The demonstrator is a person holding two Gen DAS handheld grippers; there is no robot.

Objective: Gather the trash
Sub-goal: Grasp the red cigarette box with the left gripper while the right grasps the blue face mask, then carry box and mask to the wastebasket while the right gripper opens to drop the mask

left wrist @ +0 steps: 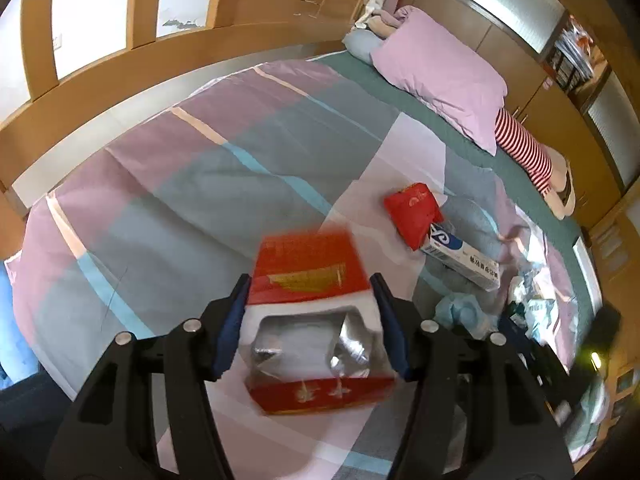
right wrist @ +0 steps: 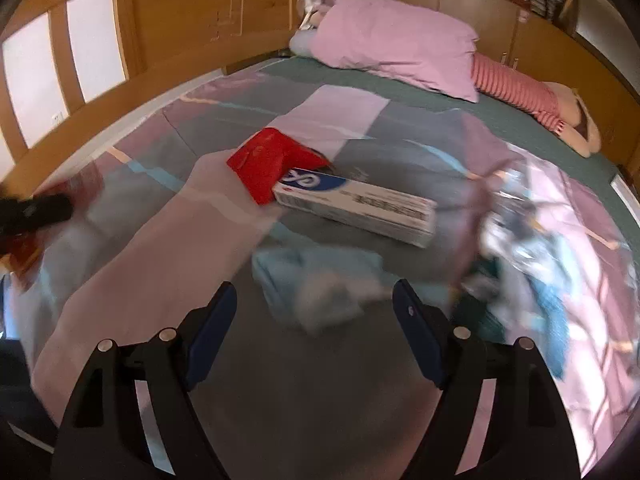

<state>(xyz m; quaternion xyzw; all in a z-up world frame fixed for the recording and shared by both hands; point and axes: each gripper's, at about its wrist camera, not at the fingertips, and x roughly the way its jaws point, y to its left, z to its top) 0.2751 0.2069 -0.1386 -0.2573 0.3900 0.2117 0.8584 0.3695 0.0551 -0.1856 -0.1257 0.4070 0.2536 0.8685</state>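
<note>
My left claw (left wrist: 310, 312) held a red and white box (left wrist: 316, 320) by its two sides, the blue pads pressed flat against the cardboard; the box had a torn opening on top with silvery foil showing inside, and it hung above the patchwork quilt (left wrist: 180, 184). My right claw (right wrist: 314, 308) stood wide with nothing between its fingers, hovering over a crumpled pale blue rag (right wrist: 316, 284) that lay on the quilt just ahead of the fingertips. Beyond the rag lay a long white and blue carton (right wrist: 356, 204), and a smaller red box (right wrist: 268, 164) rested against one end of it, touching. To the right of these sat a heap of crinkled clear wrappers (right wrist: 524, 236), blurred. A pink pillow (right wrist: 392, 48) lay at the head of the bed, with a red-striped cloth (right wrist: 516, 92) beside it. Far left in the right view, my other claw showed only as a dark blur.
</note>
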